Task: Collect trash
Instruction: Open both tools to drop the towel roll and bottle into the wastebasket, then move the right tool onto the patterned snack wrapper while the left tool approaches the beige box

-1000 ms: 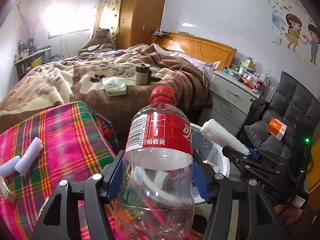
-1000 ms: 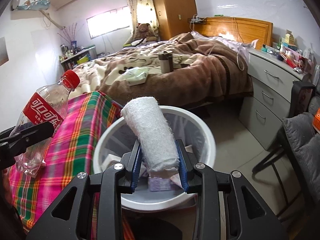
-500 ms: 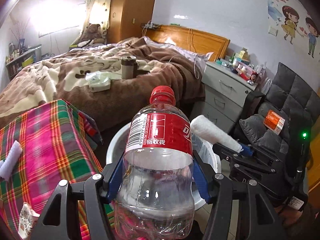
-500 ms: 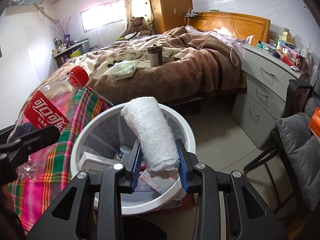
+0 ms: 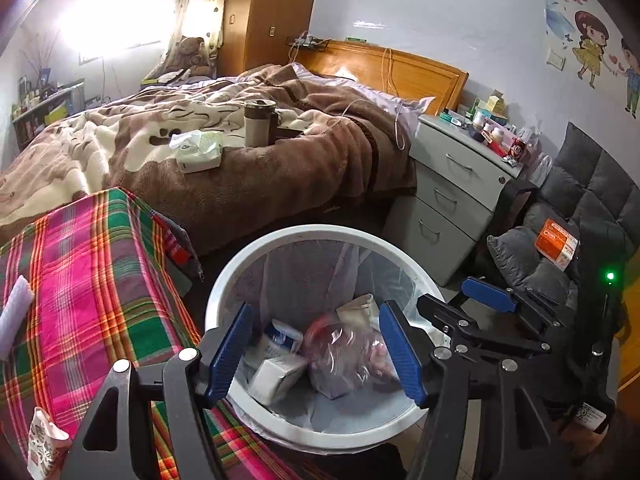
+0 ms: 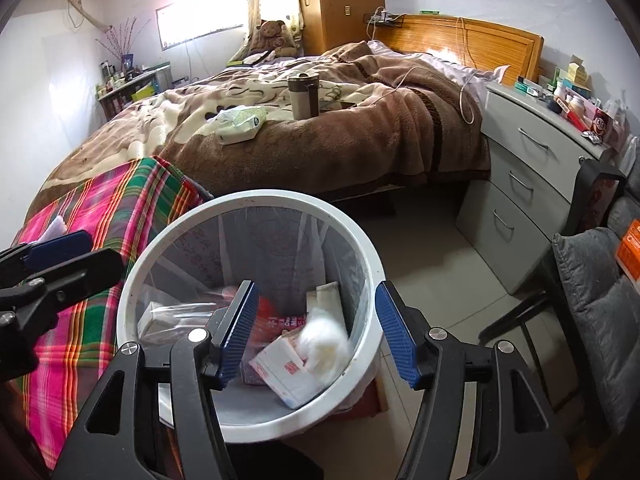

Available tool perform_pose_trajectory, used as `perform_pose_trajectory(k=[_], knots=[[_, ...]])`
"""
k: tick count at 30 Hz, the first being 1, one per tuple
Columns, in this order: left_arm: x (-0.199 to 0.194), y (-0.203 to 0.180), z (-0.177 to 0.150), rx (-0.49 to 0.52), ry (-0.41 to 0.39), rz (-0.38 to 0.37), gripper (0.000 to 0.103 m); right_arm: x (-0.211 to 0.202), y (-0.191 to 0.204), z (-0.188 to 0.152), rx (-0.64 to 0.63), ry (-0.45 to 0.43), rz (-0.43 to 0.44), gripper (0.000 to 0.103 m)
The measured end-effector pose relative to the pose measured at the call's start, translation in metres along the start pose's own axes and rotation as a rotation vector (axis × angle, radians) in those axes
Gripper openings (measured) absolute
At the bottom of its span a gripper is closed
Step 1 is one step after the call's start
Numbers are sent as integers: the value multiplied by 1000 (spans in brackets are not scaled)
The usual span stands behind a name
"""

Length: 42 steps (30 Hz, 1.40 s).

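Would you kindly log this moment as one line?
left gripper: open | right gripper: just opened | bottle, white roll: in bin

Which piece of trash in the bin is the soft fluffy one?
The white roll against the bin's right wall; the pieces around it are flat boxes.

**A lived-in bedroom by daylight**

A bright window (image 6: pixel 200 20) lights white walls. A wooden bed (image 6: pixel 460 36) under a brown blanket (image 6: pixel 320 140) stands beside a grey drawer unit (image 6: pixel 528 176), with a wooden wardrobe (image 6: pixel 340 0) behind and a pale tiled floor (image 6: pixel 432 256).
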<state>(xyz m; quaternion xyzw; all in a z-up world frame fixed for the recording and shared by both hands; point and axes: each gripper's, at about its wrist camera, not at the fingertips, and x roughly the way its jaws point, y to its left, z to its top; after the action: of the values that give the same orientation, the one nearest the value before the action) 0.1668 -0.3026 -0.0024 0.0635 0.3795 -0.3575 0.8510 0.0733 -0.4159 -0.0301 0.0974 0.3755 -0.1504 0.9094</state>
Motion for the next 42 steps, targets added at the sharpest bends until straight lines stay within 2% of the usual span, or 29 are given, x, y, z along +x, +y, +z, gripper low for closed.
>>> perform_pose_trajectory(k=[14, 25, 31, 34, 36, 42], knots=[[-45, 16, -7, -29, -61, 33, 67, -20, 12, 2, 3, -61, 33, 62], [-76, 39, -20, -67, -102, 62, 67, -31, 36, 1, -22, -87, 61, 62], [-97, 56, -29, -95, -134, 94, 67, -39, 55, 0, -43, -115, 103, 62], [-110, 70, -35, -113, -152, 137, 67, -39, 68, -2, -63, -127, 136, 64], [-118, 81, -39, -134, -160, 157, 67, -37, 76, -2, -75, -125, 158, 72], [-142, 123, -54, -211, -179, 238, 67, -35, 104, -3, -110, -116, 228, 73]])
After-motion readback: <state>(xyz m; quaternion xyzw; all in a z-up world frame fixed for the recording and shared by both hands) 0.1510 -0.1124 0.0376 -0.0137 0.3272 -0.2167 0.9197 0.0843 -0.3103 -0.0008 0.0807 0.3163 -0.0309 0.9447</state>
